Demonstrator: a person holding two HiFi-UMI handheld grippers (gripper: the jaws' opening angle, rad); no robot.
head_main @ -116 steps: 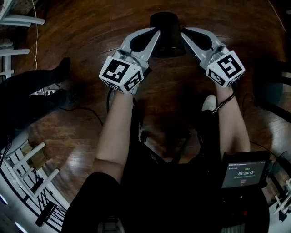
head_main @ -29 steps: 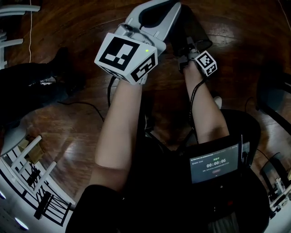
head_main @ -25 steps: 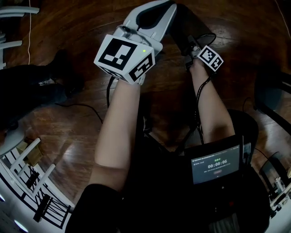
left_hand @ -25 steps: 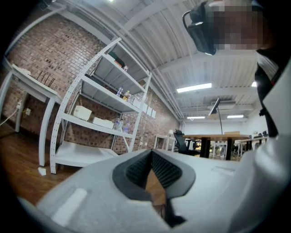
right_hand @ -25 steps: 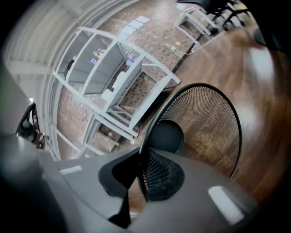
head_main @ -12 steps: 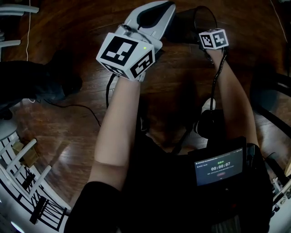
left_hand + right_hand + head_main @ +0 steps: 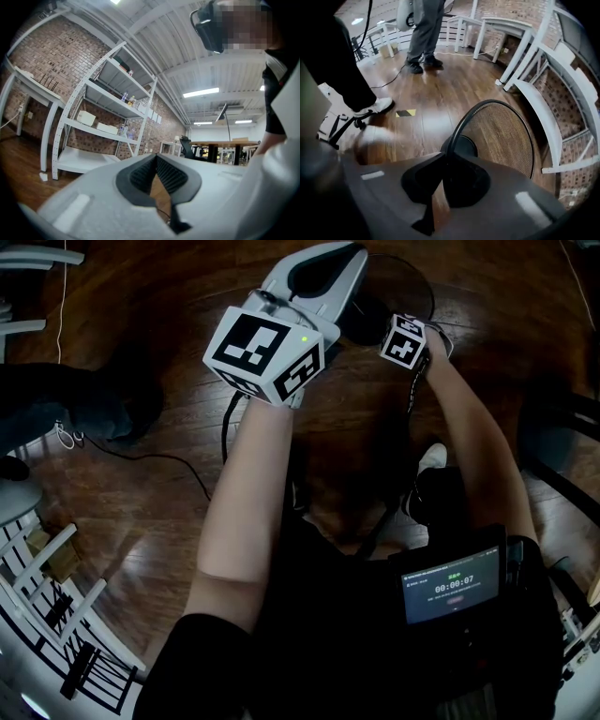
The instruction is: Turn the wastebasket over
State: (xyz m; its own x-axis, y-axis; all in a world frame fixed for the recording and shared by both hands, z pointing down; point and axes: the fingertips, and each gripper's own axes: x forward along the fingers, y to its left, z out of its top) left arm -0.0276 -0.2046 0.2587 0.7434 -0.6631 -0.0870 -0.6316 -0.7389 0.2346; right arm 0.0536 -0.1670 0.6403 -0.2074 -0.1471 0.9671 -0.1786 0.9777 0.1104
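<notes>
Black round wire-mesh wastebasket (image 7: 501, 136), thin rim pinched by the right claw (image 7: 444, 157).
Its open mouth faces that claw, the brown wooden floor (image 7: 426, 108) beyond; the left claw (image 7: 156, 157), raised alongside, is pressed together, empty.

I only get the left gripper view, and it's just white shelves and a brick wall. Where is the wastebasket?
Observer: The black wire-mesh wastebasket is at the right gripper, over the brown wooden floor. The right gripper view shows it.
Operator: Is it grabbed?
Observer: Yes, the right gripper's jaws are pinched shut on its thin black rim.
Operator: Which way is its hole facing?
Observer: Toward the right gripper, whose view looks into the open mouth at the solid round bottom.
</notes>
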